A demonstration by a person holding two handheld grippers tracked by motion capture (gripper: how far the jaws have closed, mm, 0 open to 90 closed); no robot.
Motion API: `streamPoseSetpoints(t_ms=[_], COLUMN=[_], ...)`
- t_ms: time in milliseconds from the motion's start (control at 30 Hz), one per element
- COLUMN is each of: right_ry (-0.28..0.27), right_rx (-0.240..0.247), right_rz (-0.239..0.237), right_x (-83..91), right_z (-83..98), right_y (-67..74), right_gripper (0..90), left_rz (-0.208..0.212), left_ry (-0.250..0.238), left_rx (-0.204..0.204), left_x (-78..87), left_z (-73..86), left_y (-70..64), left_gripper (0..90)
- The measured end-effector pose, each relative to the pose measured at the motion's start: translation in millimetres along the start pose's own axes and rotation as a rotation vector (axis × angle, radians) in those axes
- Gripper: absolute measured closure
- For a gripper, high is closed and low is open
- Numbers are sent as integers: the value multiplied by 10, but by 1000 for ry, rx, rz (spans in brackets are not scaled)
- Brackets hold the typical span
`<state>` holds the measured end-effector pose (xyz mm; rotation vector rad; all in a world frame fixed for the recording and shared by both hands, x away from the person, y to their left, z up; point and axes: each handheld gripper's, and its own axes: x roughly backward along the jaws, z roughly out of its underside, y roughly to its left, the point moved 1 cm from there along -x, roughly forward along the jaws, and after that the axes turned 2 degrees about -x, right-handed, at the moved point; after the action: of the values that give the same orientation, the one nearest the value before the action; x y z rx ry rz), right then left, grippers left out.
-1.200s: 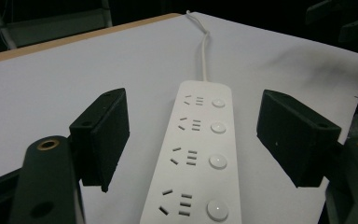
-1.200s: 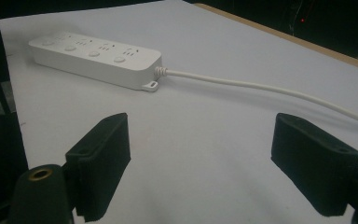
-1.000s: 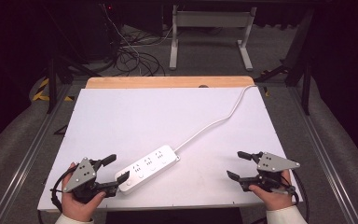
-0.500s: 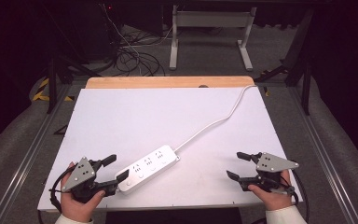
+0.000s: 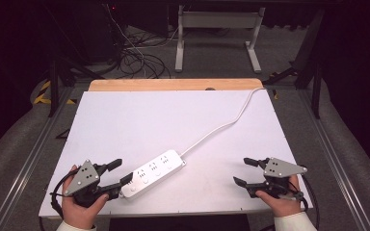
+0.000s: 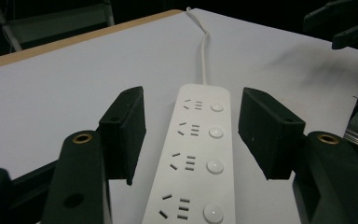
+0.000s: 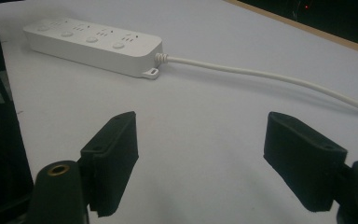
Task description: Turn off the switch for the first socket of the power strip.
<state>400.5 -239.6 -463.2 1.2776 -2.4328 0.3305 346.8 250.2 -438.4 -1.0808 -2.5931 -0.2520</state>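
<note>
A white power strip (image 5: 152, 173) with several sockets and round buttons lies slantwise near the front of the white table (image 5: 173, 120). Its white cable (image 5: 221, 126) runs off toward the far right corner. My left gripper (image 5: 118, 172) stands open at the strip's near end, its jaws to either side of the strip (image 6: 196, 154) without touching it; its own view puts the gripper (image 6: 192, 133) over the sockets. My right gripper (image 5: 244, 172) is open near the front right edge, well apart from the strip (image 7: 93, 44), with nothing between its jaws (image 7: 200, 154).
A wooden strip (image 5: 173, 84) borders the table's far edge. Beyond it are a metal stand (image 5: 217, 33) and tangled cables (image 5: 135, 57) on the floor. Metal rails (image 5: 29, 159) run along both sides of the table.
</note>
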Motion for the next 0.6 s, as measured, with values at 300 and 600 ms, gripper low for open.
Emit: streamPoseSetpoints(t_ms=[300, 600], right_ry=[3, 5], right_rx=[-1, -7], right_rz=[-5, -9], right_x=[-11, -13], right_z=[2, 9], right_y=[4, 2], right_gripper=[262, 263], left_rz=[34, 75], left_ry=[28, 51], left_rx=[-1, -10], left_x=[-68, -191], left_z=[-112, -231], left_y=[-16, -33], left_gripper=[464, 505])
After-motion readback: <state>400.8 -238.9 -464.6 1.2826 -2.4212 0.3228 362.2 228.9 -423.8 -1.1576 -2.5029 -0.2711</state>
